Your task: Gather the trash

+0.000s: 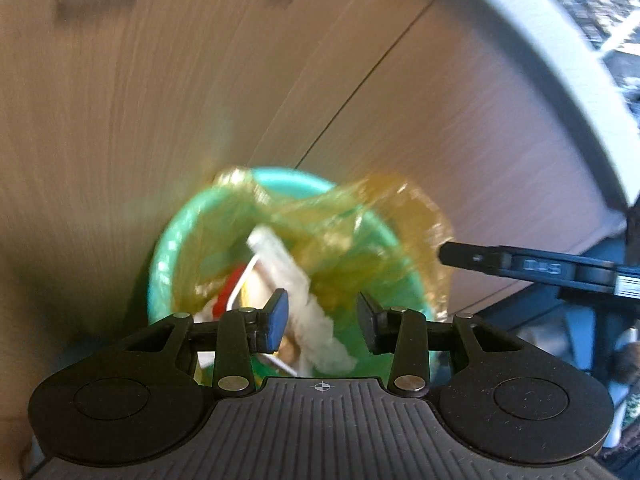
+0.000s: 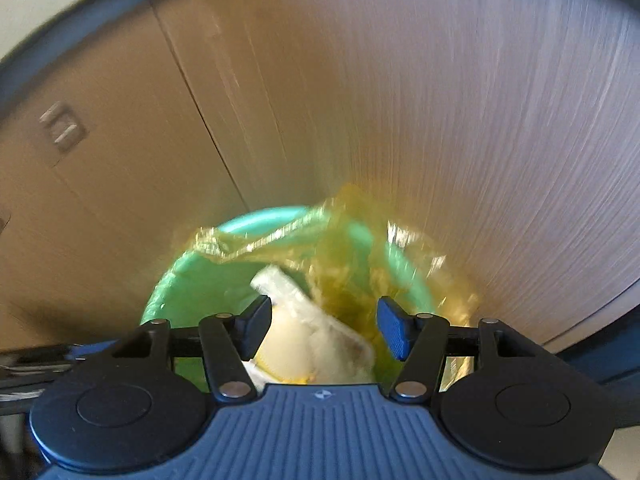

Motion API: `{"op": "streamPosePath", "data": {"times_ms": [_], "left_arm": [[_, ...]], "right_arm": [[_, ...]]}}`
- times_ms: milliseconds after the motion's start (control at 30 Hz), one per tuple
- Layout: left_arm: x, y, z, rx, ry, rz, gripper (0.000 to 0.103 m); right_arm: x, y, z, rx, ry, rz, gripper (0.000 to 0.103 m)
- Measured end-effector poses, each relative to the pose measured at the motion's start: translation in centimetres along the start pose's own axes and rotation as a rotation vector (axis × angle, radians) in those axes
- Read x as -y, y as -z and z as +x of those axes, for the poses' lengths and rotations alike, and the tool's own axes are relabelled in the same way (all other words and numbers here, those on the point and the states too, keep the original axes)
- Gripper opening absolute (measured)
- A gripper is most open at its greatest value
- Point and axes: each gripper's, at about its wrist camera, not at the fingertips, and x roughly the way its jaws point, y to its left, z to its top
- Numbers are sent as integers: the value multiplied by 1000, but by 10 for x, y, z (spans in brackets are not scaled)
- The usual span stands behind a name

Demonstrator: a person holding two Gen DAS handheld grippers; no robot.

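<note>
Nearest the right wrist camera, the right gripper (image 2: 322,330) hangs with its jaws apart above the round green plastic bin (image 2: 168,296), and nothing is pinched between its blue pads. Directly past them, inside the bin, lies a crumpled white piece of packaging (image 2: 316,340); whether it has just dropped from these jaws cannot be told. The left gripper (image 1: 322,324) is likewise parted and empty, looking down on the same bin from the other side, with one finger of the right gripper entering its view at 3 o'clock.

A yellow translucent plastic liner bag (image 2: 352,236) lines the bin, its loose top bunched and folded inward from about 12 to 3 o'clock of the rim. Other trash sits below, including something red and white (image 1: 226,298) at about 8 o'clock in the left view, too blurred to name.

The step in hand looks like a release into the bin. To do it well, both grippers should probably stay clear of the slack liner, since a pad catching that film could drag the bag off the rim. The folded-in flap also narrows the mouth, so further pieces are best dropped over the open 6 to 9 o'clock side.

Behind the bin stands a brown wood-grain cabinet front (image 1: 200,92) with a dark seam; it stands close to the bin's far side and limits reach from there.
</note>
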Motion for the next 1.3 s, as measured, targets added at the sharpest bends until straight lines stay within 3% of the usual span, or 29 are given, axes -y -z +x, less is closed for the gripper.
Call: {"op": "streamPosePath", "data": {"times_ms": [133,233,400,500,533,567,700,900,1300], "left_arm": [[28,-2,-62,149,-6,91,42],[55,-9,-131,363,-44,192,42],[91,-10,-233,732,-267,372,42],[102,-11,-271,810,-338,431,40],[103,-10,-281,828,-362,432,31],[103,-8,-289,844,-393,417,22],[104,-6,-291,776,-490,340,20],[83,1,-294,670,-509,286,20],[73,1,-296,658,-535,254,20]], "right_arm": [[-24,0,-55,200,38,0,68],[-53,-1,-110,379,-18,1,83],[-112,-15,-188,622,-127,-99,103],[-140,-26,-218,695,-170,-134,103],[-149,-28,-224,705,-182,-141,103],[-157,-28,-227,704,-188,-148,103],[-179,-20,-231,680,-216,-154,103],[-209,-6,-223,619,-147,-196,103],[-218,-5,-213,568,-151,-195,103]]}}
